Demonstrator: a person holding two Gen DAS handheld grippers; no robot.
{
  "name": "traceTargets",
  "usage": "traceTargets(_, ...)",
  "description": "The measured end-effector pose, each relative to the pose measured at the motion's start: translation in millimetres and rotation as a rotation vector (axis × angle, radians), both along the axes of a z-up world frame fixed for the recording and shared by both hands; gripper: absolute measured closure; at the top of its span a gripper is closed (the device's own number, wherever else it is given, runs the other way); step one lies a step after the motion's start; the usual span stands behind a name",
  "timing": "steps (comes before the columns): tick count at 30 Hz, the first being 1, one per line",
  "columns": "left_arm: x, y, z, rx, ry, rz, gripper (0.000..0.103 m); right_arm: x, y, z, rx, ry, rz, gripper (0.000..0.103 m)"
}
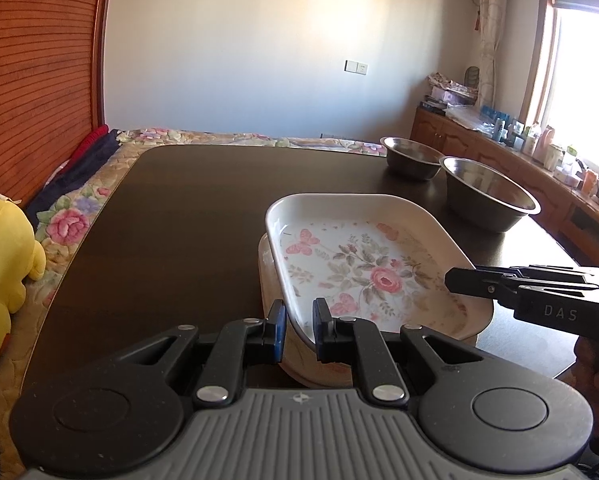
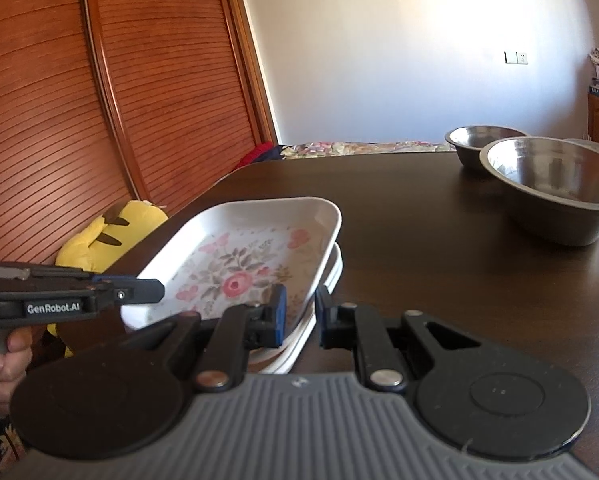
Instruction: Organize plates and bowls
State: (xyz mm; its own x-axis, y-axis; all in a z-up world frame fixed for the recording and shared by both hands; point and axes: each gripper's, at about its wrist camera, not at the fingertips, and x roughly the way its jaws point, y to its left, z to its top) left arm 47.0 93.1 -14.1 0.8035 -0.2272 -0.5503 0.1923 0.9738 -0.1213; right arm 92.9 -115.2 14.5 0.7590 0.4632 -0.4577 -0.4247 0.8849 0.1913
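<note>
One yellow plush toy (image 1: 3, 256) lies left of the dark tabletop (image 1: 179, 220). Two floral plates (image 1: 363, 264) sit stacked there; the left gripper (image 1: 299, 326) straddles the top plate's near rim, narrowly parted, and the right gripper (image 2: 299, 316) likewise. Two steel bowls (image 1: 487, 196) stand far right.

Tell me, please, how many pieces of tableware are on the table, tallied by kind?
Floral plates: 2, the top plate resting on a lower plate
Steel bowls: 2, the near bowl and the far bowl
Total: 4
</note>
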Motion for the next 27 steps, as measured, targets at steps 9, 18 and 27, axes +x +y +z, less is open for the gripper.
traceTargets(9, -3.6, -1.3, -3.5, 0.012, -0.015, 0.011, 0.087, -2.8, 2.7, 1.4, -0.044, -0.034, 0.012, 0.085)
traceTargets(18, -6.5, -2.3, -1.6, 0.020, -0.024, 0.023, 0.087, -6.2, 2.1, 5.8, -0.064, -0.045, 0.032, 0.082)
traceTargets(27, -9.5, -3.3, 2.6, 0.028, -0.055, 0.048, 0.084, -9.8, 4.0, 6.4, -0.071, -0.047, 0.055, 0.082)
